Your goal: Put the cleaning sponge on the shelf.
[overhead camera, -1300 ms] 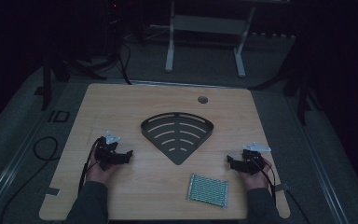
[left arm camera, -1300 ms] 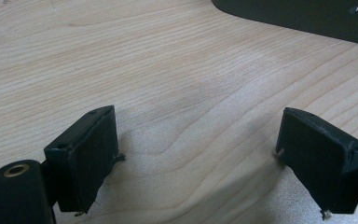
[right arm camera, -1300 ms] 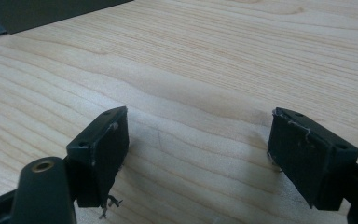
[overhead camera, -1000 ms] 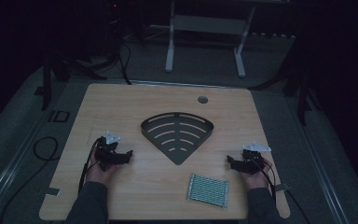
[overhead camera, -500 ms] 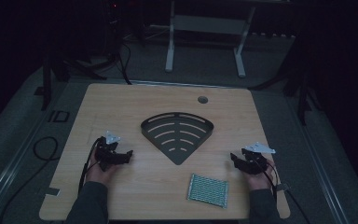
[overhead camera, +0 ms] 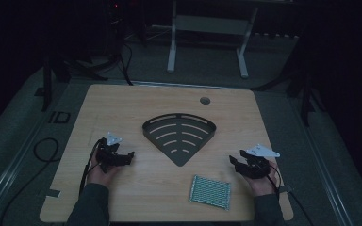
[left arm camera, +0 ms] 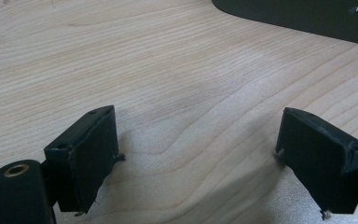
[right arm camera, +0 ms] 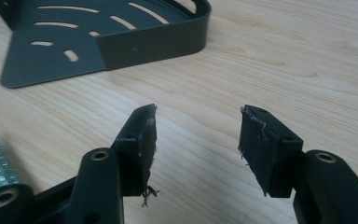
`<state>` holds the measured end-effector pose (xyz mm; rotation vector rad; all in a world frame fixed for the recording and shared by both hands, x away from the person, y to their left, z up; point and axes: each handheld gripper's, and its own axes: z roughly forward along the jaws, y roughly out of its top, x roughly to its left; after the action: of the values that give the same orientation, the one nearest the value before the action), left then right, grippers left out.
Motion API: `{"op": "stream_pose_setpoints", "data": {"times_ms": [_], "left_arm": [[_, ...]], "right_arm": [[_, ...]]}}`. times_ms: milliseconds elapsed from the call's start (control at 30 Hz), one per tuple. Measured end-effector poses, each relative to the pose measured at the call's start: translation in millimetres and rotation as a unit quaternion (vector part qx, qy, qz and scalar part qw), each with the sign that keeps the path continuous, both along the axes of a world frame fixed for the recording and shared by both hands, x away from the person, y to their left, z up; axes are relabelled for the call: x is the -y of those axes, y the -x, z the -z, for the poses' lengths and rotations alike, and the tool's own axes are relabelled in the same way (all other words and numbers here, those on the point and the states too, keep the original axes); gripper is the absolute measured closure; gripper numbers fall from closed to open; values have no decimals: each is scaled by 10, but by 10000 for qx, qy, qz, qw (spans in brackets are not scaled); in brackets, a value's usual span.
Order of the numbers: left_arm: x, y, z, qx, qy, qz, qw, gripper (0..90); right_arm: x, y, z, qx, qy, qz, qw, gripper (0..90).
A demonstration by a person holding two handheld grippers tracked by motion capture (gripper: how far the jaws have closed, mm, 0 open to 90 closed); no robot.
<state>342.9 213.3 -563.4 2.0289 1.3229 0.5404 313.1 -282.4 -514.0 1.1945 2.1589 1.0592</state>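
- Wooden table (overhead camera: 136,108): pale laminate with wavy grain, rounded corners, round cable hole (overhead camera: 205,100) near the far edge.
- Dark metal tray (overhead camera: 179,136): fan-shaped, flat floor cut with curved slots, low raised rim along the arc, point towards the person. Sits mid-table, between the two grippers and apart from both.
- Green mat (overhead camera: 210,192): small rectangle with a fine ribbed or gridded texture, flat on the table near the front edge, just left of the right gripper, not touching it.
- Left gripper (overhead camera: 122,158): resting low on the wood left of the tray. Jaws stand wide apart, nothing between them; black blocky pads (left arm camera: 91,154) with frayed edges, bare grain beneath.
- Right gripper (overhead camera: 235,165): held in the hand near the table's front right corner, grey three-cornered plate on top. Jaws have just been closing, now part-way apart, holding nothing; pads (right arm camera: 142,144) matte black, threads hanging off. Aimed towards the tray's rim.
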Motion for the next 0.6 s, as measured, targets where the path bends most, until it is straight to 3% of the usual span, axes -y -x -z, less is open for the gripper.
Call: {"op": "stream_pose_setpoints", "data": {"times_ms": [600], "left_arm": [[3,1,0,-4,3,-12,10000,130]], "right_arm": [[-226,57,-36,-185,-34,-622,9979,471]]}}
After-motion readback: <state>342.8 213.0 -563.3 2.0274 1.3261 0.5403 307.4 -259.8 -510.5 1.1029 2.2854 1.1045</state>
